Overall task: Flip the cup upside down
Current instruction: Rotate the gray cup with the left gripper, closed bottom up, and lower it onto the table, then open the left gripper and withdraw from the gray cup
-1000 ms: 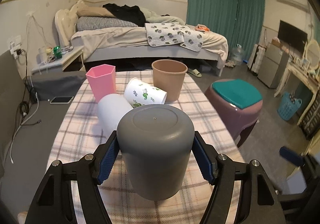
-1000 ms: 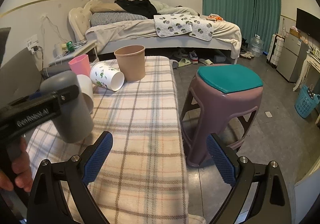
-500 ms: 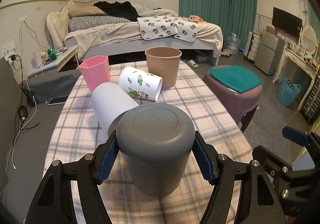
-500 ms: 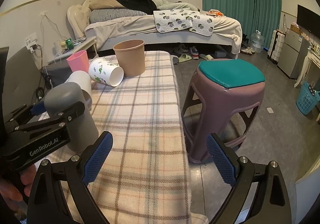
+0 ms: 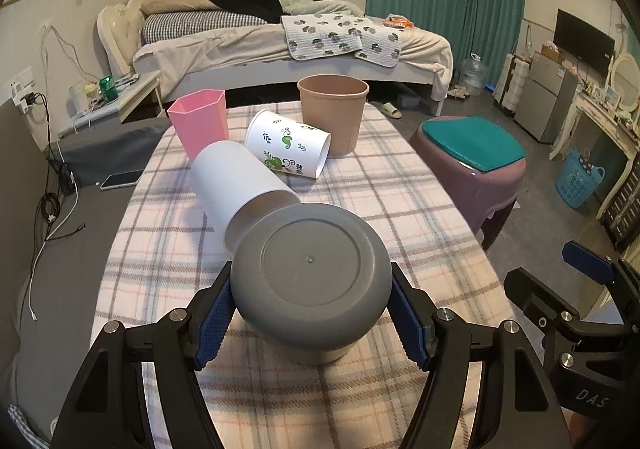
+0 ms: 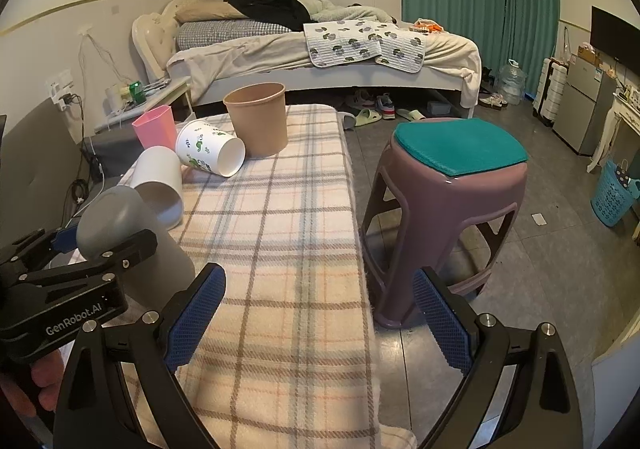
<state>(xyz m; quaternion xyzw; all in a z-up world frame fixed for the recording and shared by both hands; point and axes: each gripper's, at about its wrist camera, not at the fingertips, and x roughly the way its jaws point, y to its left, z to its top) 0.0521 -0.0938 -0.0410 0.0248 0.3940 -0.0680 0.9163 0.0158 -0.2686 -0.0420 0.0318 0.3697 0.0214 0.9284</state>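
My left gripper is shut on a grey cup, which is upside down with its flat base up and its mouth close to the plaid cloth; contact with the cloth is hidden. The grey cup also shows in the right wrist view, held by the left gripper at the table's left side. My right gripper is open and empty, over the table's right front edge.
On the plaid-covered table a white cup and a leaf-print cup lie on their sides. A pink cup and a brown cup stand upright behind. A purple stool stands right of the table.
The left gripper has lowered the upside-down grey cup toward the cloth and tilted, so its base now faces the camera more. The right gripper has barely moved.
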